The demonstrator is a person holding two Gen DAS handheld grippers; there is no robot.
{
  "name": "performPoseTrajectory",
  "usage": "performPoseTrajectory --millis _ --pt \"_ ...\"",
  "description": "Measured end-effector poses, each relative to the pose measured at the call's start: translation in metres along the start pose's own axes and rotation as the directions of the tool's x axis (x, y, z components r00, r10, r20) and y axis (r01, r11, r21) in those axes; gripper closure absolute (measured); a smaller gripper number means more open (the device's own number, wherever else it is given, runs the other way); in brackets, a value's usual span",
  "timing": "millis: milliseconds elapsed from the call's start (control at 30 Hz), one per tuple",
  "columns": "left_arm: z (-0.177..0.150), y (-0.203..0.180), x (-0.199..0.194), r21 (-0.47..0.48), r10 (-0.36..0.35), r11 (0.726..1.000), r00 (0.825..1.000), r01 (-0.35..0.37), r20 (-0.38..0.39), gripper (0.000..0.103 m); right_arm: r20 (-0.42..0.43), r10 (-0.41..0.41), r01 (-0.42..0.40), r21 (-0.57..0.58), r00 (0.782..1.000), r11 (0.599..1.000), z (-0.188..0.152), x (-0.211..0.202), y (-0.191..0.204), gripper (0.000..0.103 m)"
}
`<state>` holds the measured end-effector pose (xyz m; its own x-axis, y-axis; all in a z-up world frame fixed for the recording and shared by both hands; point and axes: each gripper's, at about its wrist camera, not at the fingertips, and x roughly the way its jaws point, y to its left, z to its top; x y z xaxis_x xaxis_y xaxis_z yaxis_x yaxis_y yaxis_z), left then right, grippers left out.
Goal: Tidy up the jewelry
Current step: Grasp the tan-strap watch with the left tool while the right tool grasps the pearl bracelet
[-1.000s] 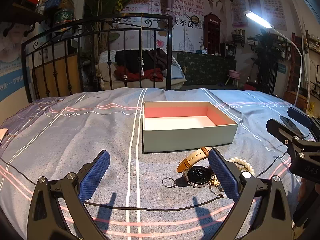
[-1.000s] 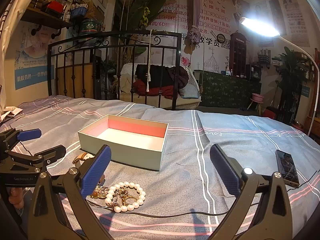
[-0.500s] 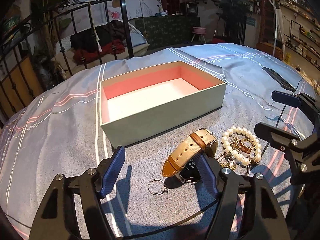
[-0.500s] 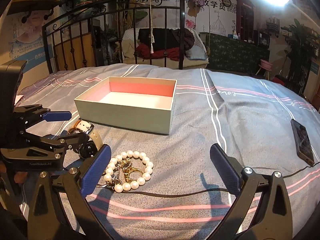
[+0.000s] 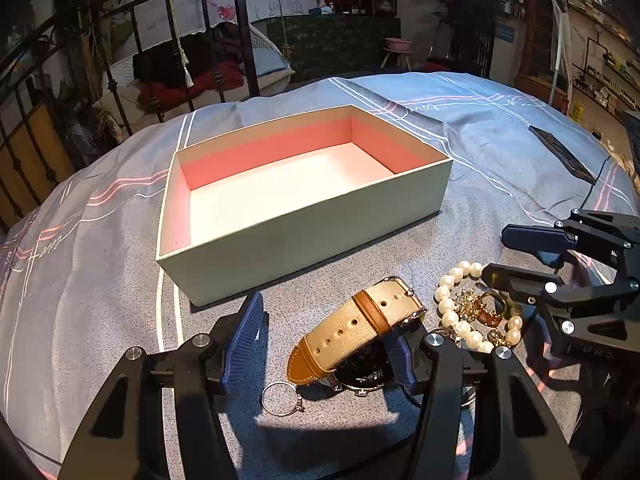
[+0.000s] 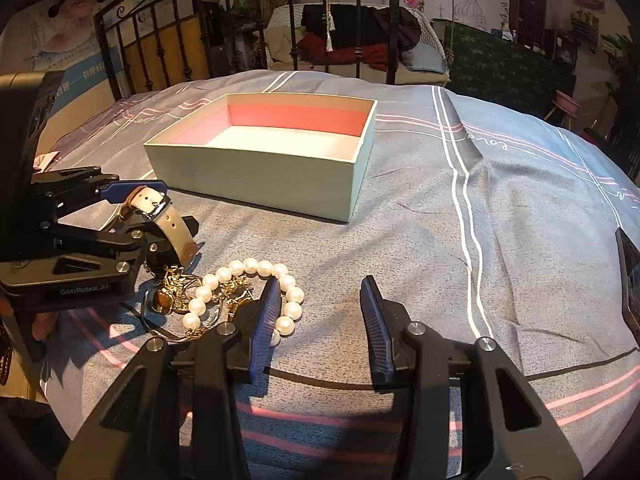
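An open pale green box (image 5: 304,236) with a pink lining stands on the bed; it also shows in the right wrist view (image 6: 256,172). A watch with a beige strap (image 5: 360,328) lies between the jaws of my left gripper (image 5: 324,340), which is open around it. A silver ring (image 5: 280,398) lies just in front of it. A pearl bracelet (image 6: 256,292) with gold pieces (image 6: 176,288) inside lies beside the watch (image 6: 168,220). My right gripper (image 6: 320,320) is open, its left fingertip at the bracelet's right edge.
A grey striped bedspread (image 6: 500,208) covers the bed. A black phone (image 5: 560,152) lies at the right, also in the right wrist view (image 6: 630,276). A thin black cable (image 6: 540,372) runs across the front. A black iron bed frame (image 6: 280,12) stands behind.
Both grippers have moved down and closer to the jewelry and have narrowed. The left one now has its jaws on either side of the watch; the right one reaches the pearl bracelet.
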<state>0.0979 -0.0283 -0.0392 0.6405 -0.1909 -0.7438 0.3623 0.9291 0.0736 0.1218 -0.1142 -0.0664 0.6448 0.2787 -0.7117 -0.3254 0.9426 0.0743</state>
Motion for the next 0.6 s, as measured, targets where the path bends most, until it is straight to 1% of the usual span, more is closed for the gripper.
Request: performPoseTrajectory --millis 33,67,100,133,167,200,267,300,400,467,500,600 --pt "0.001 -0.001 -0.001 0.001 -0.001 1.0 1.0 0.001 0.006 0.053 -0.017 -0.004 0.004 -0.013 1.0 1.0 0.001 0.002 0.001 0.061" --pt "0.002 -0.002 -0.002 0.008 -0.002 1.0 1.0 0.002 0.009 0.059 -0.035 -0.007 0.006 -0.028 0.999 1.0 0.001 0.005 0.002 0.066" --pt "0.003 -0.003 -0.002 0.013 0.008 1.0 1.0 -0.008 0.011 0.063 -0.045 0.001 -0.003 -0.043 0.999 0.999 0.002 0.006 0.003 0.07" --pt "0.002 -0.005 -0.001 0.015 0.013 1.0 1.0 -0.013 0.012 0.072 -0.058 0.008 -0.011 -0.057 0.998 0.998 0.003 0.008 0.005 0.078" --pt "0.003 -0.006 0.0 0.015 0.006 1.0 1.0 -0.006 0.008 0.076 -0.077 0.013 -0.018 -0.072 0.997 0.997 0.004 0.01 0.007 0.081" --pt "0.003 -0.007 0.0 0.014 0.007 1.0 1.0 -0.007 0.009 0.076 -0.098 0.011 -0.02 -0.097 0.995 0.995 0.005 0.013 0.009 0.082" --pt "0.002 -0.009 -0.001 0.021 0.012 1.0 1.0 -0.012 0.017 0.081 -0.12 0.01 -0.026 -0.134 0.993 0.991 0.008 0.016 0.013 0.085" --pt "0.002 -0.011 -0.001 0.033 0.014 0.999 1.0 -0.015 0.019 0.084 -0.125 0.014 -0.032 -0.148 0.992 0.989 0.009 0.016 0.015 0.09" --pt "0.002 -0.013 -0.001 0.033 0.013 0.999 1.0 -0.013 0.012 0.085 -0.106 0.016 -0.033 -0.163 0.994 0.986 0.006 0.014 0.018 0.093" --pt "0.001 -0.01 -0.003 0.008 0.002 1.0 1.0 -0.002 0.009 0.085 -0.079 0.038 -0.049 -0.139 0.996 0.989 0.005 0.009 0.016 0.093" --pt "0.0 -0.009 -0.003 -0.002 0.003 1.0 1.0 -0.003 0.005 0.085 -0.048 0.065 -0.07 -0.125 0.997 0.99 0.004 0.004 0.015 0.093" --pt "-0.002 -0.006 -0.008 -0.018 0.02 1.0 1.0 -0.02 0.013 0.085 0.042 0.079 -0.072 -0.143 0.996 0.987 0.004 -0.016 0.018 0.093"
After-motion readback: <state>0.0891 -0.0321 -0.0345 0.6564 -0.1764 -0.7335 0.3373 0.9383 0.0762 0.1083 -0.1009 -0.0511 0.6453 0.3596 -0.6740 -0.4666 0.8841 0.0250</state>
